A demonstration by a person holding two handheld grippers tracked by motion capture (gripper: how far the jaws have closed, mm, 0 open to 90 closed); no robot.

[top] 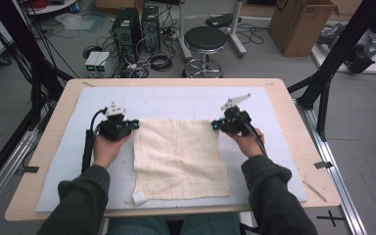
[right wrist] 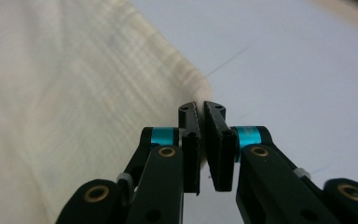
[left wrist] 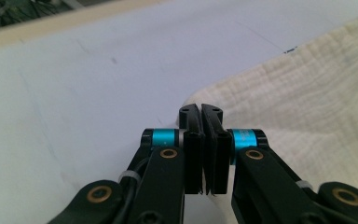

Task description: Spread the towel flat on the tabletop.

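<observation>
A cream waffle-weave cloth (top: 178, 159) lies on the pale mat (top: 176, 100), with a small white label (top: 138, 197) at its near left corner. My left gripper (top: 136, 123) is at the cloth's far left corner, and my right gripper (top: 214, 126) is at its far right corner. In the left gripper view the jaws (left wrist: 201, 109) are shut, with the corner of the cloth (left wrist: 307, 93) pinched between them. In the right gripper view the jaws (right wrist: 199, 108) are likewise shut on the corner of the cloth (right wrist: 74, 93). The far edge looks slightly raised between the two grippers.
The mat covers most of a wooden table (top: 293, 127). On the floor beyond the table are a black stool (top: 204, 41), computer towers (top: 136, 27), cables and a cardboard box (top: 301, 24). Black frame posts (top: 333, 63) stand at both sides of the table.
</observation>
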